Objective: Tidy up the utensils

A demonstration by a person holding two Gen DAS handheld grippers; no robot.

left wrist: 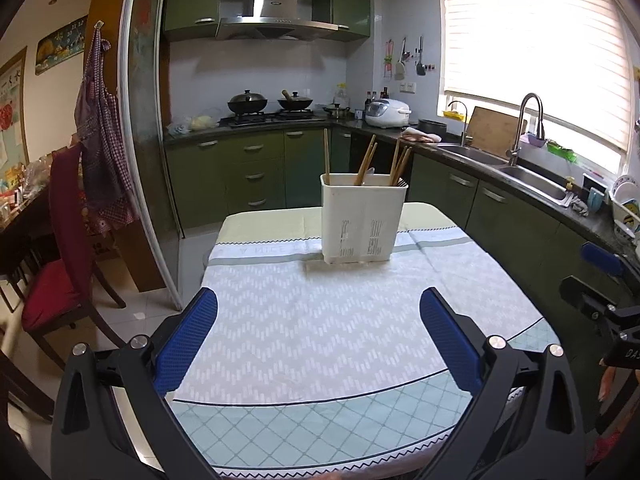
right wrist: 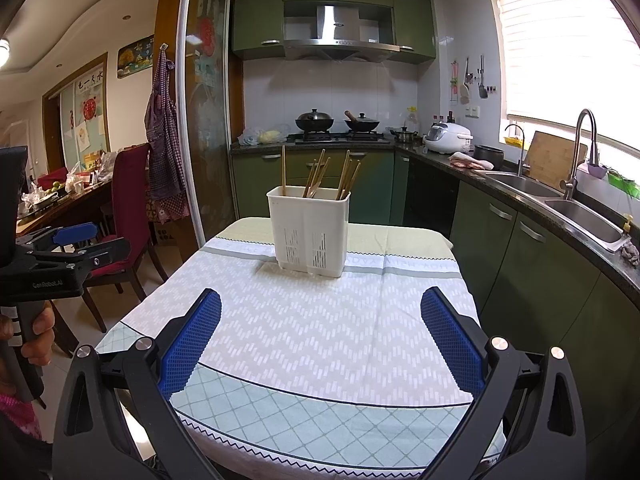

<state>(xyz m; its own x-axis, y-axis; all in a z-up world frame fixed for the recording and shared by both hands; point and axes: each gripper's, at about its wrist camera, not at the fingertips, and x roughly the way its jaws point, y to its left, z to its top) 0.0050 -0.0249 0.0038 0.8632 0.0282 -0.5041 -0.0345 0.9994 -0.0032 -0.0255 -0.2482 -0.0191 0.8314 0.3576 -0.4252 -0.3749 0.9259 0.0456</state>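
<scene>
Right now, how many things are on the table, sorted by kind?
White utensil holder: 1
Wooden chopsticks standing in it: about 8; they overlap, so the exact count is unsure
Tablecloth: 1
Total: about 10
Both claws, left and right, are open and hold nothing.

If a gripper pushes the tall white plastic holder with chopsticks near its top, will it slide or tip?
The tall white plastic utensil holder looks narrow-based, so a high push would probably tip it. The patterned tablecloth under it may bunch rather than let it slide. The wooden chopsticks lean loosely and would likely rattle.
</scene>
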